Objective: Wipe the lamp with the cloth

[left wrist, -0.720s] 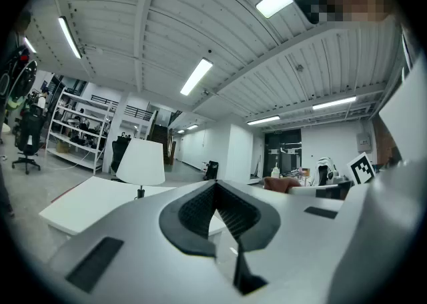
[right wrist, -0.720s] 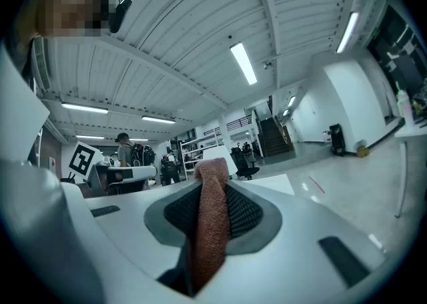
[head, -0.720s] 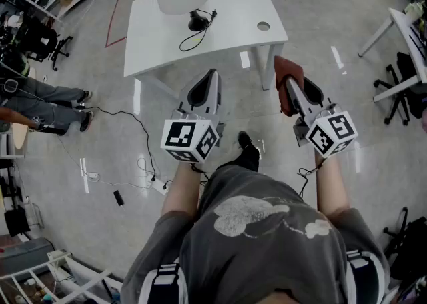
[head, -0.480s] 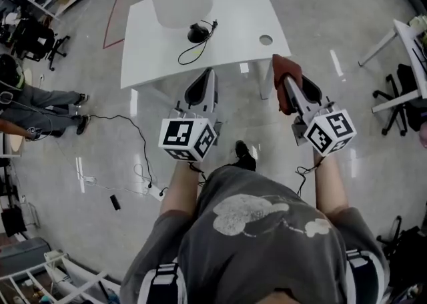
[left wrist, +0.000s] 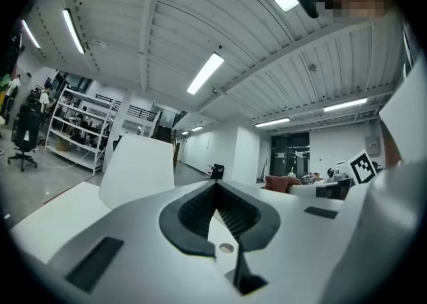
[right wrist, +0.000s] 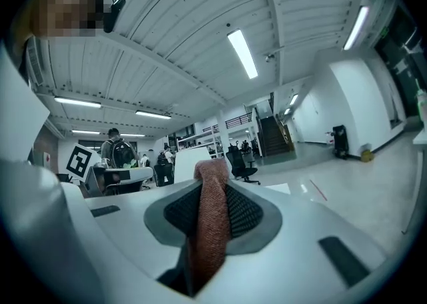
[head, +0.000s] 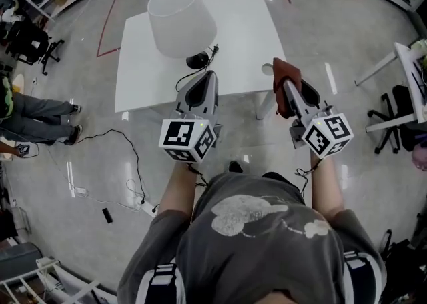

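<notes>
A lamp with a white shade (head: 181,21) and a black base (head: 197,61) stands on the white table (head: 247,29), near its front edge. The shade (left wrist: 137,169) also shows in the left gripper view, ahead and to the left. My left gripper (head: 212,75) is shut and holds nothing; its tip (left wrist: 215,186) hangs over the table's front edge, just right of the lamp base. My right gripper (head: 283,80) is shut on a red-brown cloth (head: 281,91), by the table's front right corner. The cloth (right wrist: 210,223) stands up between the jaws.
The lamp's black cord (head: 189,77) loops on the table in front of the base. A round cable hole (head: 267,68) sits near the table's right front. A seated person's legs (head: 40,106), floor cables (head: 130,156), office chairs (head: 393,106) and another table (head: 408,43) surround me.
The person has stepped toward the table. Lamp and table now lie closer to both grippers, and the left gripper's tip reaches the table edge. The cloth stays held.
</notes>
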Demonstrator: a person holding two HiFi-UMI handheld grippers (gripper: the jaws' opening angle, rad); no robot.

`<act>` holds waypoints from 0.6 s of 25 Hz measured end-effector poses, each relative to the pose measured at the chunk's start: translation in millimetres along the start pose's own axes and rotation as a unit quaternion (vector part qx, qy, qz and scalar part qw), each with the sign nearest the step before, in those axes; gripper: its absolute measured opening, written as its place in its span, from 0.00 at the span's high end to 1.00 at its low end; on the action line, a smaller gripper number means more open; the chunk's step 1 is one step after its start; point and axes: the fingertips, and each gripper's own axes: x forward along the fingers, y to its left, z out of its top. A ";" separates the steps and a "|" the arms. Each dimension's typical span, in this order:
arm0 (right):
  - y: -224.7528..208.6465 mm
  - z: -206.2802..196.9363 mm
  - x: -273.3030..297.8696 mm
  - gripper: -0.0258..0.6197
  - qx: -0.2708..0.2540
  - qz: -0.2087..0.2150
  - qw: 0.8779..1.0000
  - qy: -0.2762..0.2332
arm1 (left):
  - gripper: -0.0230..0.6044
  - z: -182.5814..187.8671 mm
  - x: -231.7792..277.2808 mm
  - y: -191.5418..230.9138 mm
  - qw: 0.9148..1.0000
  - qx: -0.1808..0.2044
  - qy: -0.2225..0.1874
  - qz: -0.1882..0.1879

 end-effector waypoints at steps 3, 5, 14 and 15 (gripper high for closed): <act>-13.8 0.9 12.7 0.83 0.011 0.002 1.000 0.005 | 0.95 4.1 11.4 6.0 1.000 0.003 -0.002 0.006; -22.2 -1.6 23.7 0.83 0.014 0.008 1.000 0.008 | 0.95 3.6 16.2 11.9 1.000 0.007 -0.001 0.016; -55.5 5.9 112.4 0.83 0.019 0.104 0.994 0.023 | 0.95 7.0 41.4 44.5 0.993 0.032 -0.015 0.116; -59.5 7.3 124.0 0.83 0.021 0.118 0.992 0.027 | 0.95 7.4 45.4 46.7 0.991 0.034 -0.016 0.130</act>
